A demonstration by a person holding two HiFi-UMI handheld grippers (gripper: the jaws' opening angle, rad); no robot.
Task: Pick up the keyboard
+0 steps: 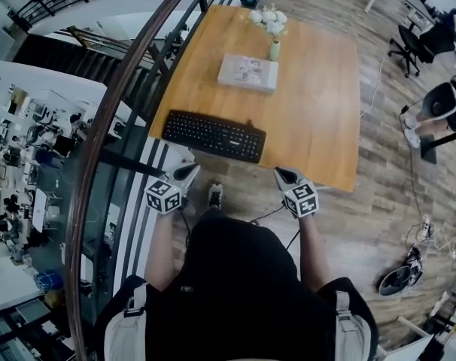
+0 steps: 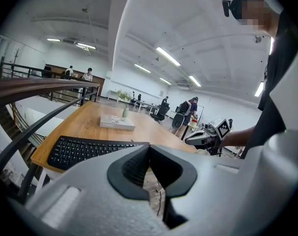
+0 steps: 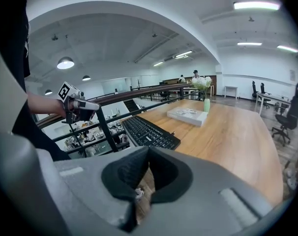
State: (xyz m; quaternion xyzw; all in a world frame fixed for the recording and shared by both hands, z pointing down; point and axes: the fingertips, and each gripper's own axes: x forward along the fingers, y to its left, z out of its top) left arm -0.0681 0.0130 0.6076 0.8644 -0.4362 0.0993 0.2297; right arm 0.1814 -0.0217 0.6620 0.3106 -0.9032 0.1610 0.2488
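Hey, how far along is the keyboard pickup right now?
Nothing looks done yet: the keyboard lies flat on the table, near its front edge. In hand: nothing; the left gripper and right gripper are both shut and empty, short of the table. Left: reach the keyboard, open the jaws, grip and lift.

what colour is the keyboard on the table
Black, keys and frame alike. The keyboard shows best in the head view.

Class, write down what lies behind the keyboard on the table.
Beyond the keyboard lies a flat white book, then a small vase of white flowers. The tabletop under them is covered.
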